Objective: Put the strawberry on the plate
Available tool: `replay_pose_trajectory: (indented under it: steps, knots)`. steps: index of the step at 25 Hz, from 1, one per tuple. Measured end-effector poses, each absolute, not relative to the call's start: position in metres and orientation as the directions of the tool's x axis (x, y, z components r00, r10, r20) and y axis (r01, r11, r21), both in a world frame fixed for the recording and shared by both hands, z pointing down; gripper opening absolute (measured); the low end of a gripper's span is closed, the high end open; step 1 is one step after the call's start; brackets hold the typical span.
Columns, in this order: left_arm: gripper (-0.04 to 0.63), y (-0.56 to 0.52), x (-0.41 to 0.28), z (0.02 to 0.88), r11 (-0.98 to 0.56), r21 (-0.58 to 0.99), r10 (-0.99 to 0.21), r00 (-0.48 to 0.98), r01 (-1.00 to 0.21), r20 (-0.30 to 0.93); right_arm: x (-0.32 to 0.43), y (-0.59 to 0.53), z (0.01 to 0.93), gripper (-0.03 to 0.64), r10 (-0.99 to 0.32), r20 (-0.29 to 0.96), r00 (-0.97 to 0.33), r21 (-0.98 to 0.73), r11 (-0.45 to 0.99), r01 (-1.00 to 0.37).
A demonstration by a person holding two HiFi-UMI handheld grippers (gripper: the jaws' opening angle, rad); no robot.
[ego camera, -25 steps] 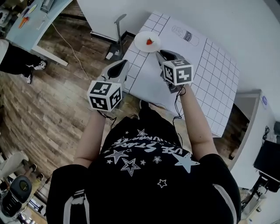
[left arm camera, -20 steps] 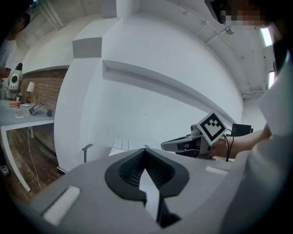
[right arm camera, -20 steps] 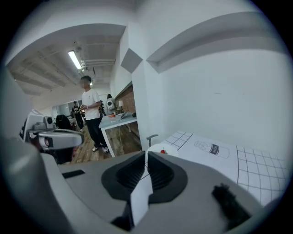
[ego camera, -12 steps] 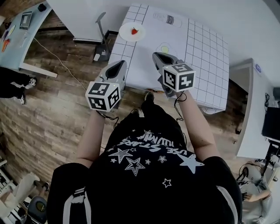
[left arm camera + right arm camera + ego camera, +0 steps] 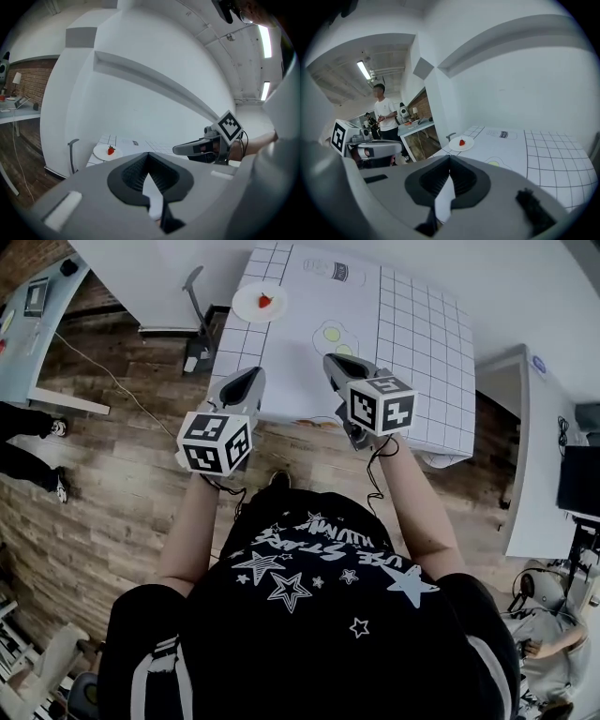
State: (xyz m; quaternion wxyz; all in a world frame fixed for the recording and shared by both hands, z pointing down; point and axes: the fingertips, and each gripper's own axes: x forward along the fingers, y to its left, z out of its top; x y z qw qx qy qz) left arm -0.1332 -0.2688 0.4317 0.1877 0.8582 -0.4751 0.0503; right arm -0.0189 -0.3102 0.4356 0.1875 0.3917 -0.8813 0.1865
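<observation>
A red strawberry lies on a small white plate at the far left corner of the white table. Both grippers hang in front of the person, well short of the plate. My left gripper is over the floor by the table's near edge, shut and empty. My right gripper is over the table's near part, shut and empty too. In the left gripper view the strawberry and plate lie far ahead, with the right gripper to the side. The right gripper view shows the strawberry far off.
The table cover has a grid pattern and printed pictures of a fried egg and a bottle. A grey stand is by the table's left side. A person stands by a bench farther off. Wooden floor lies to the left.
The head view has shifted, so the table and plate now sit higher and farther left in the picture. Both grippers stay side by side in front of the person, apart from the plate.
</observation>
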Motion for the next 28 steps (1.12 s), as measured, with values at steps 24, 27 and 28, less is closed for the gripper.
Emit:
replay_pose_trajectory:
  steps: [24,27,28]
  knots:
    - [0.008,-0.12,0.001,0.398,-0.536,0.194,-0.781,0.57,-0.822,0.257,0.129,-0.146,0.413,0.014,-0.681,0.402,-0.612,-0.229,0.573,-0.787]
    - [0.008,-0.093,0.013,0.397,-0.533,0.192,-0.786,0.566,-0.824,0.248,0.14,-0.118,0.416,0.014,-0.679,0.401,-0.615,-0.232,0.575,-0.785]
    - [0.008,-0.084,0.018,0.397,-0.531,0.193,-0.788,0.565,-0.825,0.245,0.145,-0.108,0.417,0.014,-0.679,0.402,-0.614,-0.233,0.572,-0.786]
